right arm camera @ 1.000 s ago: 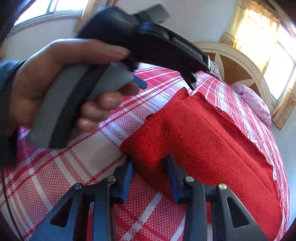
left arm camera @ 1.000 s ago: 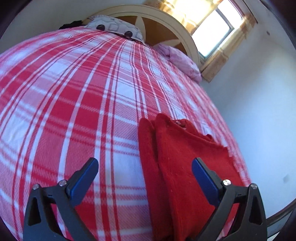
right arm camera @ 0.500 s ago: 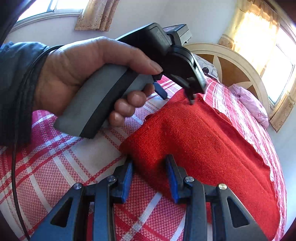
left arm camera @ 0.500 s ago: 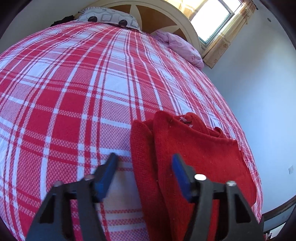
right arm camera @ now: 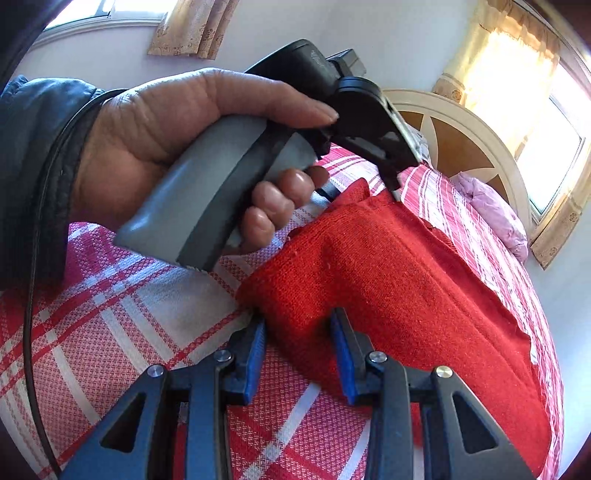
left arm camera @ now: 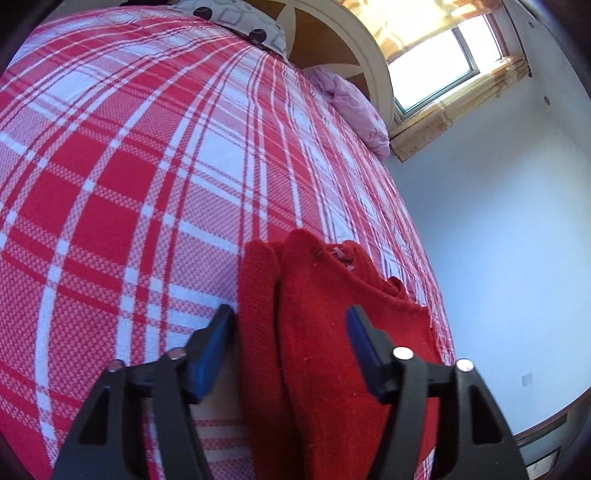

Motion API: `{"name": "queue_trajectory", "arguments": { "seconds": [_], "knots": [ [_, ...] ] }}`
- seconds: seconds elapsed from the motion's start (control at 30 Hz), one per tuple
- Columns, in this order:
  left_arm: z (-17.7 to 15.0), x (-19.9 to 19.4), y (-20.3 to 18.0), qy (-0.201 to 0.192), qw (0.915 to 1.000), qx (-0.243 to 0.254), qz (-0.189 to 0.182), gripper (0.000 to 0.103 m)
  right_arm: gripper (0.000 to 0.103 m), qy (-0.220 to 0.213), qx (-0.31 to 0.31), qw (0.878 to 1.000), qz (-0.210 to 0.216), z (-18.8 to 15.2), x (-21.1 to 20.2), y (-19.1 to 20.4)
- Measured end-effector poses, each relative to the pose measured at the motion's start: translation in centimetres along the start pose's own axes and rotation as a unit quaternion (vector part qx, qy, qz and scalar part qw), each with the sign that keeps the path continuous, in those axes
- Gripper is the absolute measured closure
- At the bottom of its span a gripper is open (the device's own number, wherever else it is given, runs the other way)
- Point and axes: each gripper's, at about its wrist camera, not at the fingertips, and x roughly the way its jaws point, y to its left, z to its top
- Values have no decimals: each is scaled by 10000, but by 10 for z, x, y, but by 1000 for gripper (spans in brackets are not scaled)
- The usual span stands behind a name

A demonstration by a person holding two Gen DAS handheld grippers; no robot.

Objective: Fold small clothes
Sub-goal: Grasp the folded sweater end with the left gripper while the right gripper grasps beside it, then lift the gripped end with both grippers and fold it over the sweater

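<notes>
Left wrist view first: we see the left tongs (left arm camera: pixel 290 334) straddling the near edge of the red sweater (left arm camera: pixel 332 332), which lies folded on the red plaid bed (left arm camera: pixel 129 166). The jaws have just been opening and now stand apart around the cloth, the left pad out on the bedspread beside the folded sleeve, the right one over the body of the garment, so nothing is pinched. Up at the headboard (left arm camera: pixel 354 48) we spot a patterned pillow (left arm camera: pixel 236 22) and a pink pillow (left arm camera: pixel 351 107).

Right wrist view: we see the right tongs (right arm camera: pixel 297 350) fairly narrow, with a corner of the red sweater (right arm camera: pixel 406 277) bunched between the blue pads. Whether they actually press it, we can't tell. A hand (right arm camera: pixel 166 147) holds the other gripper's grey handle above the sweater's far corner.
</notes>
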Motion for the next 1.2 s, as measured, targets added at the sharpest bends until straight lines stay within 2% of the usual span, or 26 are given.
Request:
{"name": "queue_trajectory", "arguments": {
  "seconds": [0.07,0.1,0.13,0.17,0.23,0.37,0.47,0.6,0.7,1.0,1.2],
  "knots": [
    [-2,4,-9,35,9993,317,186,38,68,-14,22,10000,5,0,-1,-1],
    [-3,7,-13,62,9984,484,296,51,71,-29,45,10000,14,0,-1,-2],
    [-2,10,-14,136,9974,587,391,83,80,-38,67,10000,16,-1,-2,-3],
    [0,14,-11,237,9970,597,440,87,86,-44,93,9999,17,-2,-2,-4],
    [2,11,-5,243,9981,473,313,89,92,-104,163,9998,70,-2,-5,-7],
    [5,3,-6,211,9988,331,291,89,93,-249,380,9987,211,-4,-12,-16],
    [7,-3,-12,140,9992,288,233,90,93,-396,792,9950,455,-7,-22,-34],
    [11,-7,-20,50,9999,98,14,90,94,-549,1660,9807,877,-16,-37,-71],
    [11,-10,-30,-33,9998,-24,-201,90,94,-668,2041,9719,967,-22,-47,-92],
    [21,-1,-104,-196,9967,265,-748,90,97,-1103,2838,9489,835,-43,-84,-156],
    [20,19,-150,-138,9949,477,-878,90,97,-1151,3310,9335,762,-68,-97,-198]
  ]
}}
